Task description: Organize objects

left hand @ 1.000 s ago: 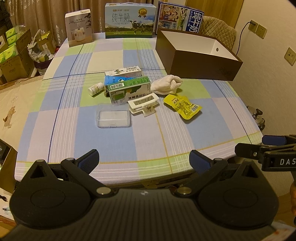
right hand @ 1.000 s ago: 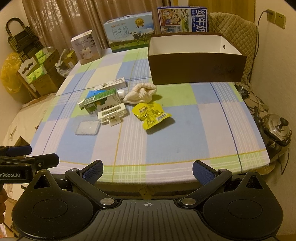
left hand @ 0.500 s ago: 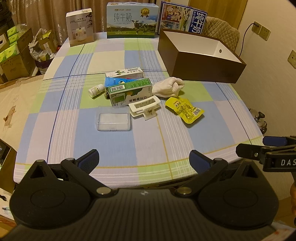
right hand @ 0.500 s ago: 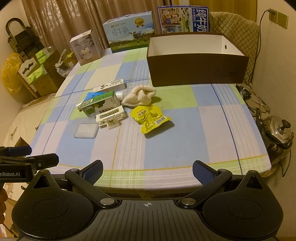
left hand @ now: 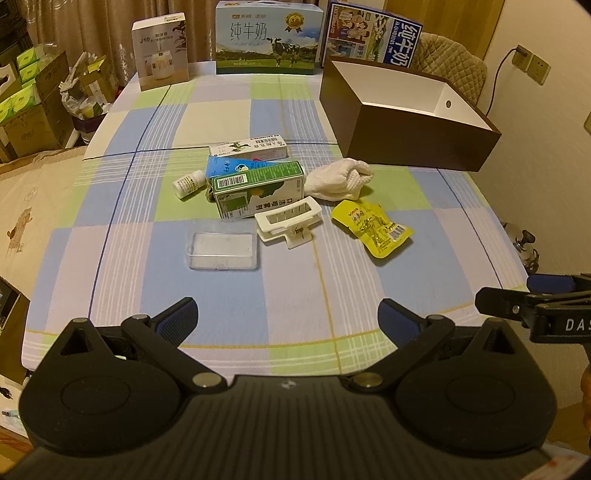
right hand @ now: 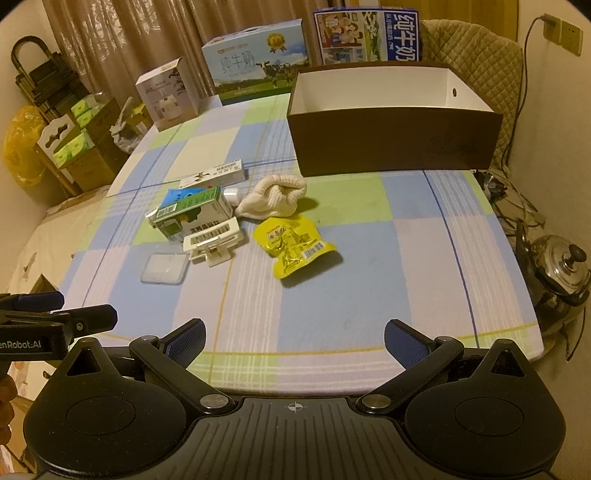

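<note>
A cluster of objects lies mid-table: a green carton (left hand: pixel 258 190), a white clip (left hand: pixel 290 221), a clear plastic case (left hand: pixel 221 249), a yellow snack pouch (left hand: pixel 373 227), a white rolled cloth (left hand: pixel 338 179), a small white bottle (left hand: pixel 188 184) and a long white box (left hand: pixel 247 146). An open brown box (left hand: pixel 406 118) stands at the back right. My left gripper (left hand: pixel 288 317) is open and empty over the table's near edge. My right gripper (right hand: pixel 295 341) is open and empty, also at the near edge. The pouch (right hand: pixel 291 245) and the brown box (right hand: pixel 391 144) lie ahead of it.
Three cartons stand along the table's far edge: a humidifier box (left hand: pixel 160 51), a milk case (left hand: pixel 267 37) and a blue milk case (left hand: pixel 373 35). A padded chair (right hand: pixel 469 48) stands behind the brown box. A metal kettle (right hand: pixel 557 266) sits on the floor to the right.
Both grippers have moved forward toward the table, so the objects look nearer. Both stayed open. No object on the table has moved.
</note>
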`<state>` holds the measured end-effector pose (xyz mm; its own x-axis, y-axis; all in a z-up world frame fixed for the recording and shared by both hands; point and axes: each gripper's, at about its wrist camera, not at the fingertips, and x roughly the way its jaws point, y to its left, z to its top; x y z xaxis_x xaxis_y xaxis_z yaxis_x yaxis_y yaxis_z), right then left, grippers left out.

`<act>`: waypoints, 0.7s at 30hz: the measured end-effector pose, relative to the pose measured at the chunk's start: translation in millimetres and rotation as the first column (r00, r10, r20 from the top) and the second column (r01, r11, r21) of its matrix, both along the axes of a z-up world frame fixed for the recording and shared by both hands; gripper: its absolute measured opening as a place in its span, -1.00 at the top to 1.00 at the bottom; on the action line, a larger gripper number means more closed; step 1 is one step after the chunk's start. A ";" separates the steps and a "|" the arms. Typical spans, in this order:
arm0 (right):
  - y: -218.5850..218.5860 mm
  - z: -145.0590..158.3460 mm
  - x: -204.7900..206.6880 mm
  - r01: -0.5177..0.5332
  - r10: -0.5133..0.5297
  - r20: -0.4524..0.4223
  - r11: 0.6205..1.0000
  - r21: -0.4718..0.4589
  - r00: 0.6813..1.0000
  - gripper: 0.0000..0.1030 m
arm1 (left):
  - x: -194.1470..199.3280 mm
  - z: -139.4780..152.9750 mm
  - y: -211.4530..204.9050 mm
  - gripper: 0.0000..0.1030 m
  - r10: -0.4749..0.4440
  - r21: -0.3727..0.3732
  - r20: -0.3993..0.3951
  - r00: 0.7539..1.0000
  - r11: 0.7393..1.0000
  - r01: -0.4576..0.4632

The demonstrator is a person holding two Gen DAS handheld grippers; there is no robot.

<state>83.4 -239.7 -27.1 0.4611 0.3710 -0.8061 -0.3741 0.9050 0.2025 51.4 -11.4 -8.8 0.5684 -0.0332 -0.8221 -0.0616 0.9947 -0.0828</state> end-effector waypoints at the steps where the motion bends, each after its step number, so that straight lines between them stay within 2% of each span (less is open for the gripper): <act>1: -0.6 -0.3 1.9 -0.001 0.001 -0.001 1.000 0.002 1.000 -0.96 | 1.6 -0.2 0.1 -0.98 0.003 0.000 -0.001 1.000 1.000 -0.003; 21: -0.9 -13.1 42.8 -0.066 0.067 -0.014 0.997 0.039 0.998 -0.95 | 28.8 -10.5 9.4 -0.98 0.066 -0.003 -0.040 0.997 0.998 -0.066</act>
